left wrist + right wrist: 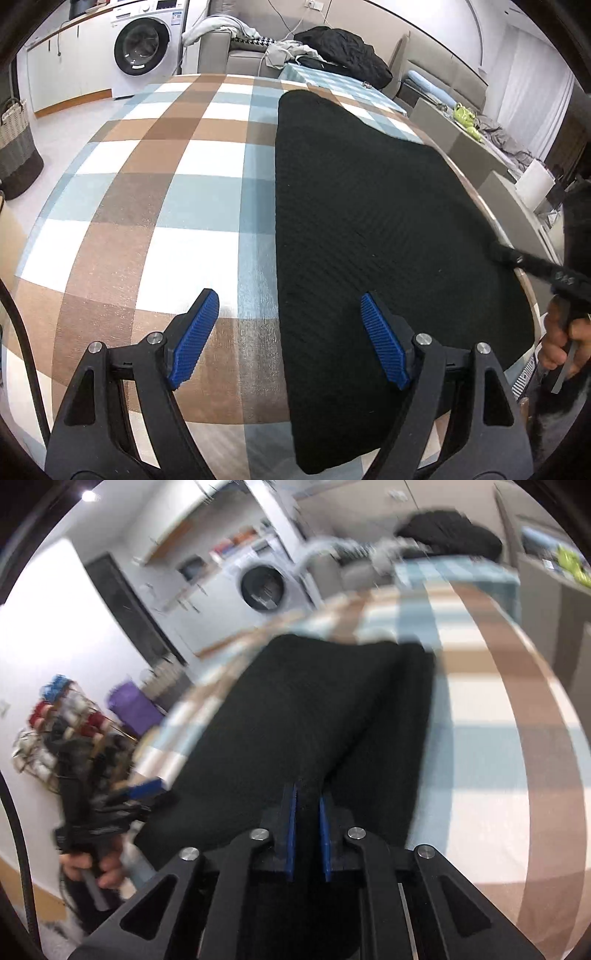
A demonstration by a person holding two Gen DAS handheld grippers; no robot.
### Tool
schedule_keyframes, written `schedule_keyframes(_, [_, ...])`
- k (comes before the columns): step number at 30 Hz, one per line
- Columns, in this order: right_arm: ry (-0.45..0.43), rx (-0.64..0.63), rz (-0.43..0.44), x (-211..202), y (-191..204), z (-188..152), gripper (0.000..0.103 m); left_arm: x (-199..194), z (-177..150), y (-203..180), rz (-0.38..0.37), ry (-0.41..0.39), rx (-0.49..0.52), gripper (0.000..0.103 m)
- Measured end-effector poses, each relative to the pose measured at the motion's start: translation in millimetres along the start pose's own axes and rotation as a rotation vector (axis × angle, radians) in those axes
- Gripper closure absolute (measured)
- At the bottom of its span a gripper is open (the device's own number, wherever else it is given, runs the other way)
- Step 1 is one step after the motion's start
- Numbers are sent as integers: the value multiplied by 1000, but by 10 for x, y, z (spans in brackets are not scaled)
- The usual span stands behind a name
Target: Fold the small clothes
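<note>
A black knitted garment (369, 221) lies flat on the desk (155, 192), which is covered by a checked cloth of brown, white and pale blue. In the left wrist view it fills the right half of the frame, its straight left edge running down the middle and its right edge following the rim of the desk.

The left gripper (290, 339) stands wide at the bottom of that view, holding nothing: one blue pad is over bare checked cloth, the other over the garment. At the right edge of the frame the right gripper (498, 251) reaches the garment's border at the desk's rim, with a hand (561, 339) on its handle.

In the right wrist view the right gripper (306, 805) is narrowed on a raised ridge of the black garment (314, 720), the fabric pinched between its blue pads (291, 830). At lower left of that view a hand (96, 867) holds the left gripper (144, 790), badly smeared.

Beyond the desk, in the upper left of the left wrist view, stands a washing machine (142, 46); a woven basket (16, 144) sits on the floor at the left edge. A sofa with heaped clothes (343, 48) is at top centre, and a second checked surface (332, 83) adjoins the desk's far end. A white roll (535, 184) stands at the right.

The right wrist view is blurred by motion, so the cluttered rack (62, 731) at its left and the shelves above cannot be made out. The garment's near end is hidden beneath both grippers.
</note>
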State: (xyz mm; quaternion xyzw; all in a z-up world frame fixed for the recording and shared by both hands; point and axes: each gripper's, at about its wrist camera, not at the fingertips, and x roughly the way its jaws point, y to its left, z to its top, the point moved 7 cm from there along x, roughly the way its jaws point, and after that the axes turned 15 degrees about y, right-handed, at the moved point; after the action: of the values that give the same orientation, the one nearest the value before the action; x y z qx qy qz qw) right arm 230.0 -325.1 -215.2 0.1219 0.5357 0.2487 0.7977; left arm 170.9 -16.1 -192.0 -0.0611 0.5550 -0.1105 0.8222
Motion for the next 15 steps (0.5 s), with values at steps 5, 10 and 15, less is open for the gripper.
schedule_keyframes(5, [-19,47,-37,-81,-104,-143,60,21,-24,-12,-22,21,-1,26])
schedule_keyframes(10, [-4,85,-67,-81,-166,-259,51,19,-39,-90,-34,18,11,29])
schedule_keyframes(15, [10,68,-72,42,-154,-246,61,11,-57,-155,-65,9,21,63])
